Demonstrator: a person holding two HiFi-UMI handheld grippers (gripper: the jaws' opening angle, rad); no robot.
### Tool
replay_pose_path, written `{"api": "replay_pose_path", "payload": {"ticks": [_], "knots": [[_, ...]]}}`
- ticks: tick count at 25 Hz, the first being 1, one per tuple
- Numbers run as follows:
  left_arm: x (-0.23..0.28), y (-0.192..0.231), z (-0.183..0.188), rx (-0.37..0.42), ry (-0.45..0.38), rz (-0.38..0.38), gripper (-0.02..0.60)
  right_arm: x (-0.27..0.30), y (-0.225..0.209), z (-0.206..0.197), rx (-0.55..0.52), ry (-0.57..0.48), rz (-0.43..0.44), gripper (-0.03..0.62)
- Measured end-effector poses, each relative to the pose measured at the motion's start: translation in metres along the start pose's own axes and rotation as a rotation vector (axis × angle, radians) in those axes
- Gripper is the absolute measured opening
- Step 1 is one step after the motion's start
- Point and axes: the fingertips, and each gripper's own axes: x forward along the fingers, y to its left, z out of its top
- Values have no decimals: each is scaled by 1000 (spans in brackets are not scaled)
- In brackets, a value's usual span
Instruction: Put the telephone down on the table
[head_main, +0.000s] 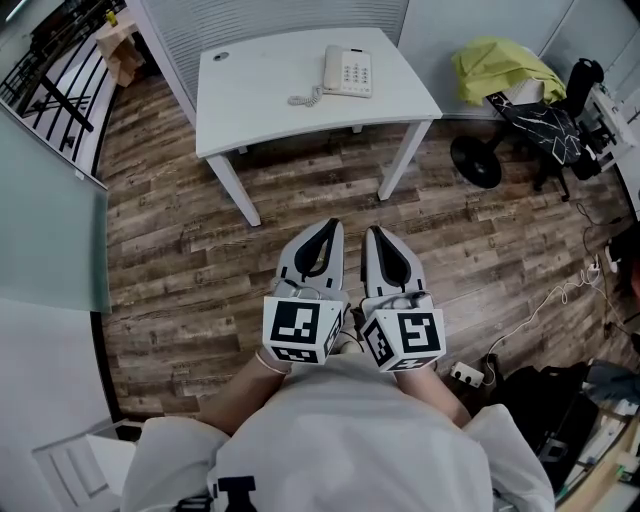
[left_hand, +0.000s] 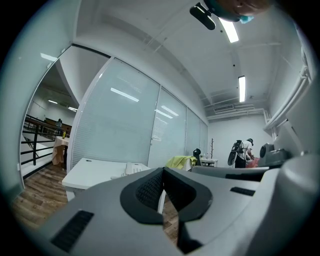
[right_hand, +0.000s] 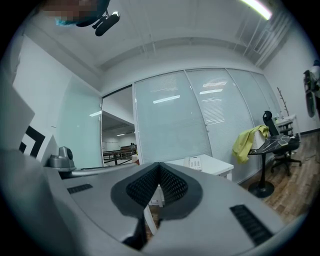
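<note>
A white telephone (head_main: 348, 71) with its coiled cord rests on the white table (head_main: 260, 90) at the far side of the room; it also shows small in the left gripper view (left_hand: 134, 169) and the right gripper view (right_hand: 195, 162). My left gripper (head_main: 331, 226) and right gripper (head_main: 374, 232) are held side by side close to my body, over the wood floor, well short of the table. Both are shut with nothing between the jaws.
A black office chair (head_main: 545, 125) with a yellow-green cloth (head_main: 500, 66) stands right of the table. Glass partitions run behind the table. A black railing (head_main: 55, 60) is at the far left. Cables and a power strip (head_main: 465, 375) lie on the floor at right. A person (left_hand: 244, 151) stands far off.
</note>
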Motion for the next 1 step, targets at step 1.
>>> {"api": "replay_pose_path", "payload": {"ticks": [1], "knots": [[-1,0,0,1,0,-1,5,-1,1,0,-1,-1,0,25]]}}
